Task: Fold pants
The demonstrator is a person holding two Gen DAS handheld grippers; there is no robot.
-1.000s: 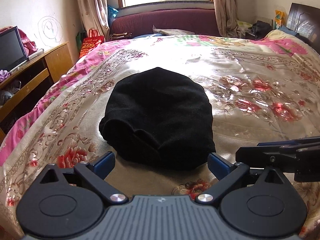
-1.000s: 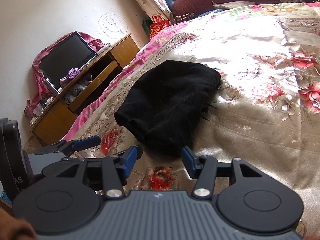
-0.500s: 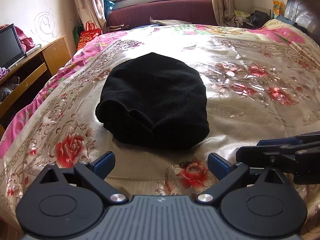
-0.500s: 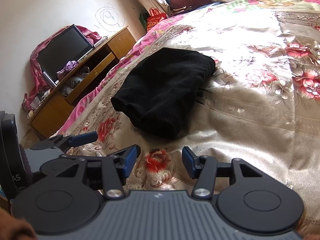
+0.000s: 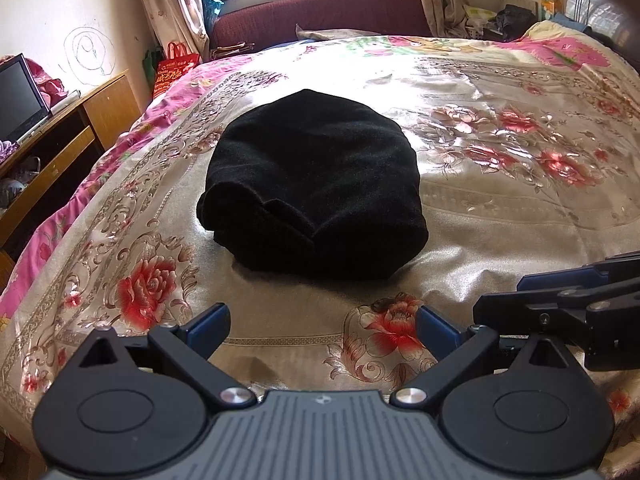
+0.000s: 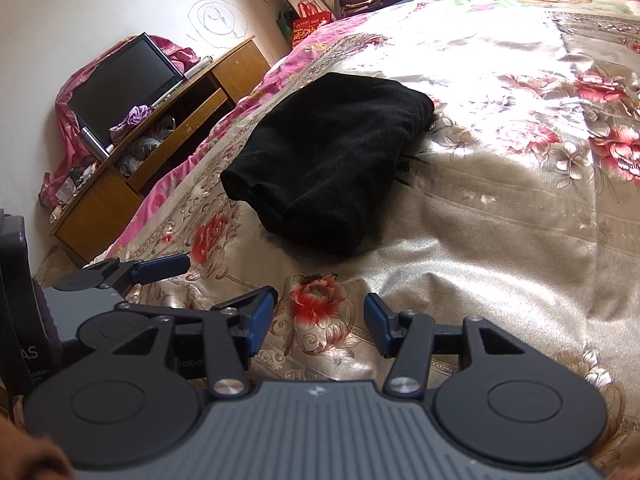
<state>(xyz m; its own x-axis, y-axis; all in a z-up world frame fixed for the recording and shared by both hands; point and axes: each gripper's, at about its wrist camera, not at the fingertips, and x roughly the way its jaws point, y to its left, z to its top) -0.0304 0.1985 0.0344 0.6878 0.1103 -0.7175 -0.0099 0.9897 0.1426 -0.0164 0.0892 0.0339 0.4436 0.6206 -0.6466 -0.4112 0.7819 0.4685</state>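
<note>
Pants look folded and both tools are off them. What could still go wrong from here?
The black pants sit in a thick bundle with loose layers bulging at the near edge, so the fold may spring open. The bedspread looks slick, so a nudge from the open left tool or right tool could slide it.

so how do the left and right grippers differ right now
The left gripper stands wider open than the right gripper. The left points straight at the pants; the right sees them off to its left. Both are empty, over the bedspread, short of the pants.
</note>
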